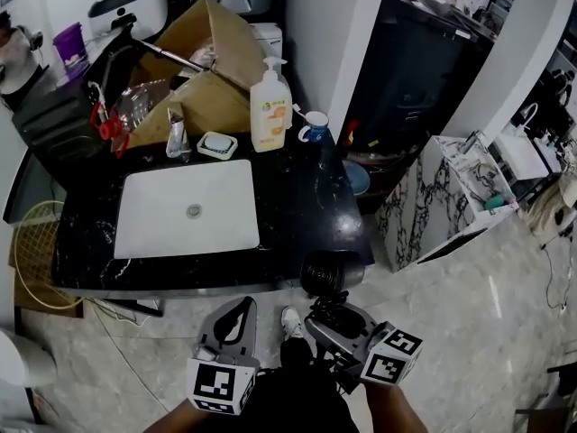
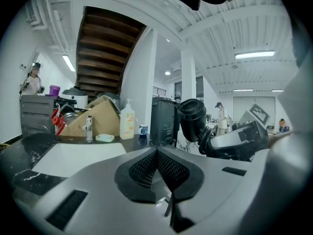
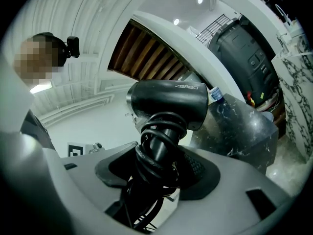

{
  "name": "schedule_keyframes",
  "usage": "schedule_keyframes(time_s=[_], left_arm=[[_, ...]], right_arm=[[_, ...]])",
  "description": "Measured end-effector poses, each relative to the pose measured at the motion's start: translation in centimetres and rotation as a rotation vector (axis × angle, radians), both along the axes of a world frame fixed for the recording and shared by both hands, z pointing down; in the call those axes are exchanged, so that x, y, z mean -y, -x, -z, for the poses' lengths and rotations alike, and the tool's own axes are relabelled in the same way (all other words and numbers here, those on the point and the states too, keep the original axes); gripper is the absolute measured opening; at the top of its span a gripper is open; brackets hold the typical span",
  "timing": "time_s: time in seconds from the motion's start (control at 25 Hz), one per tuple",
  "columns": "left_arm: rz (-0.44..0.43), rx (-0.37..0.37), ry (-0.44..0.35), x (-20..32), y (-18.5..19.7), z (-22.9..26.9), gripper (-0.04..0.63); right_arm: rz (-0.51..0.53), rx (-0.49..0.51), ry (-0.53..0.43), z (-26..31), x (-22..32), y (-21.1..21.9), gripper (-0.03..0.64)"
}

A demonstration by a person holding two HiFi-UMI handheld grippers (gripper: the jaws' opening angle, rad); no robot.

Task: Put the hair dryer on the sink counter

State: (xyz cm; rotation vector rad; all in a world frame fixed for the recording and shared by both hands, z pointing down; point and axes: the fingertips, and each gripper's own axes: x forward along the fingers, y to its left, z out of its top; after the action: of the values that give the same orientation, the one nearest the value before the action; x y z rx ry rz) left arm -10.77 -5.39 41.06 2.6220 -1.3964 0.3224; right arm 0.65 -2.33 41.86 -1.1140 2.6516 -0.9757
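Note:
The black hair dryer (image 1: 332, 273), its cord wound round the handle, hangs just off the front right edge of the black marble sink counter (image 1: 306, 207). My right gripper (image 1: 330, 314) is shut on the handle and cord. In the right gripper view the hair dryer (image 3: 168, 102) stands upright between the pads of the right gripper (image 3: 161, 166), barrel pointing right. My left gripper (image 1: 236, 321) is below the counter's front edge, shut and holding nothing. From the left gripper view, the left gripper (image 2: 157, 154) has its jaws together, and the hair dryer (image 2: 193, 116) shows to its right.
A white sink basin (image 1: 187, 207) fills the counter's left half. Behind it stand a faucet (image 1: 176, 133), soap dish (image 1: 217, 144), pump bottle (image 1: 269, 106), cup (image 1: 314, 127) and cardboard box (image 1: 212, 70). A marble-patterned cabinet (image 1: 433, 201) stands on the floor to the right.

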Motion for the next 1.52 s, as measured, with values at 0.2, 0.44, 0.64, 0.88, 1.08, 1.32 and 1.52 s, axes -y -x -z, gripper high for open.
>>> schedule_keyframes(time_s=[0.2, 0.44, 0.64, 0.88, 1.08, 1.32, 1.52], left_arm=[[0.002, 0.013, 0.014, 6.2, -3.8, 0.7, 0.008], [0.024, 0.030, 0.028, 13.3, -7.2, 0.7, 0.008], [0.054, 0.049, 0.052, 18.5, -9.0, -0.1, 0.008], [0.095, 0.078, 0.093, 23.0, -9.7, -1.8, 0.008], [0.141, 0.102, 0.136, 25.3, -9.3, -3.5, 0.008], [0.179, 0.114, 0.181, 27.2, -9.2, -5.0, 0.008], [0.189, 0.123, 0.201, 28.5, -9.6, -5.9, 0.008]], right_arm=[[0.015, -0.037, 0.036, 0.1, 6.1, -3.3, 0.265], [0.036, -0.105, 0.073, -0.3, 13.5, -7.0, 0.265], [0.057, -0.175, 0.098, -0.7, 19.5, -9.6, 0.265], [0.100, -0.251, 0.140, -2.4, 25.6, -11.2, 0.265], [0.129, -0.305, 0.183, -4.8, 29.5, -12.2, 0.265], [0.167, -0.369, 0.222, -6.6, 32.6, -12.9, 0.265], [0.204, -0.428, 0.247, -7.8, 34.2, -13.2, 0.265]])
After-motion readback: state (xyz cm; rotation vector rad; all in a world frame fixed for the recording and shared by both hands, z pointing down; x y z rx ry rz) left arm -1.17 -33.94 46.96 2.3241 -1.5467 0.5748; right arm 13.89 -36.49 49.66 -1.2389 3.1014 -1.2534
